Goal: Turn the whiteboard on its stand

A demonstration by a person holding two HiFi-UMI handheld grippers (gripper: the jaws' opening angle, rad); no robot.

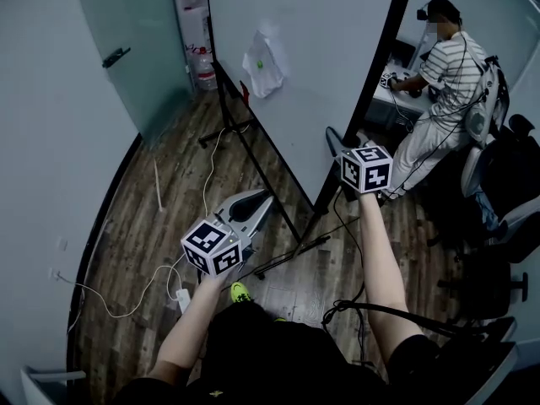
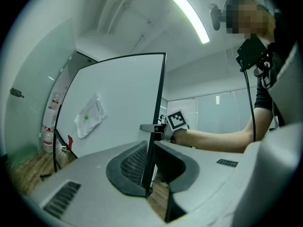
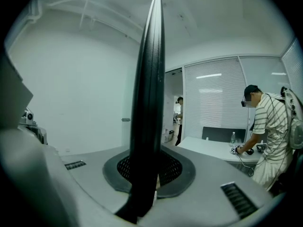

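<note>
The whiteboard [image 1: 325,66] stands upright on its black stand [image 1: 253,154], with a crumpled paper [image 1: 263,64] stuck to its face. My right gripper [image 1: 337,146] is shut on the board's black side frame [image 1: 371,83] at mid height. In the right gripper view that frame [image 3: 149,79] fills the gap between the pads of the right gripper [image 3: 147,157]. My left gripper [image 1: 268,197] hangs lower and to the left, short of the board, its jaws together and holding nothing. In the left gripper view the left gripper [image 2: 149,145] lines up with the board edge [image 2: 160,93] behind it.
A person in a striped shirt [image 1: 447,74] works at a desk [image 1: 396,99] behind the board. Office chairs [image 1: 506,192] crowd the right. Cables [image 1: 211,159] trail over the wood floor. Water bottles [image 1: 198,40] stand by a glass door [image 1: 126,49].
</note>
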